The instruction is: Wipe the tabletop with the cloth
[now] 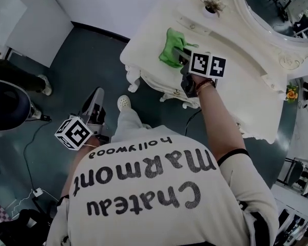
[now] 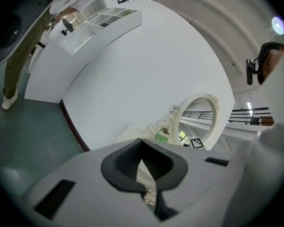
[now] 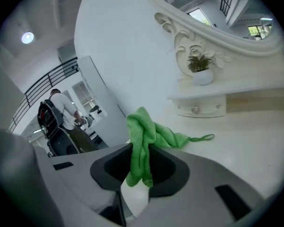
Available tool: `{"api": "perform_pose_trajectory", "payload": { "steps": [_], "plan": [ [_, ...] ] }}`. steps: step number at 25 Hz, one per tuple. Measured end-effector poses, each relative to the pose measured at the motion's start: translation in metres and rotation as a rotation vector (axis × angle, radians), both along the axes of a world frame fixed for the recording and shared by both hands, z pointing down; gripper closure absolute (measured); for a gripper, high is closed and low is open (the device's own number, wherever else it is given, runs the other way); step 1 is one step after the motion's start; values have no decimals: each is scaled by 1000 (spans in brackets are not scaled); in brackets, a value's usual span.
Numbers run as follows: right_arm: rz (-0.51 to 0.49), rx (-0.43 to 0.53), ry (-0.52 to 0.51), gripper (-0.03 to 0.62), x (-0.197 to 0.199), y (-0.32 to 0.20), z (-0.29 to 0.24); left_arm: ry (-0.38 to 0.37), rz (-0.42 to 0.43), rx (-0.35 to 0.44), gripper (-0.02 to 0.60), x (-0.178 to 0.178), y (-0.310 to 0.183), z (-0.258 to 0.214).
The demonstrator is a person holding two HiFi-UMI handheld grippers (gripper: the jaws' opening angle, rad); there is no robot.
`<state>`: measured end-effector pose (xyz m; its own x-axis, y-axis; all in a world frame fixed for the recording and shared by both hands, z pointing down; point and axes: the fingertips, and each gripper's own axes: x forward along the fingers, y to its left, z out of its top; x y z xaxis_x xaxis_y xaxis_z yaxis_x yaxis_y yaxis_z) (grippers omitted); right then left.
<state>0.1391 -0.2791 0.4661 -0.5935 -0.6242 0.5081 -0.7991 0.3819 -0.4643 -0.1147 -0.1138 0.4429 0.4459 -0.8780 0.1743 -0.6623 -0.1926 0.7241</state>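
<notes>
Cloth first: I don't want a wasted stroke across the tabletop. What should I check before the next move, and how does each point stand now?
1. Grip on the cloth: ok. The right hand-held gripper is shut on a fold of it.
2. Cloth touching the tabletop: ok. Its free end lies on the surface.
3. Cloth spread flat: not ok. It is bunched up.
4. Path ahead: ok. The surface is bare, and the potted plant stands on a raised ledge behind.
5. Left hand-held gripper out of the way: ok. It is shut, empty and held over the floor.
6. Downward pressure: cannot tell.
</notes>
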Motion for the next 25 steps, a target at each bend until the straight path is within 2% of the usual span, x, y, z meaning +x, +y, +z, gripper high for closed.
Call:
{"api": "perform_pose_trajectory", "payload": {
  "steps": [4, 10, 14, 18, 20, 23, 25],
  "plan": [
    [-99, 48, -15, 487, -52, -8, -5, 6, -47, -1, 574, -17, -3, 3],
    [-223, 17, 56, 487, -107, -15, 16, 12, -114, -8, 574, -46, -7, 8],
    [-289, 53, 218, 487, -128, -25, 31, 17, -149, -13, 574, -64, -15, 10],
    [-445, 103, 442, 487, -148, -26, 54, 32, -177, -21, 574, -76, -21, 12],
    [-487, 113, 538, 487, -151, -27, 65, 37, -181, -23, 574, -80, -25, 13],
    [-495, 95, 590, 486, -150, -34, 76, 38, -181, -23, 574, -83, -31, 14],
    [-474, 67, 551, 487, -146, -39, 79, 40, -180, -23, 574, -84, -34, 14]
  ]
}}
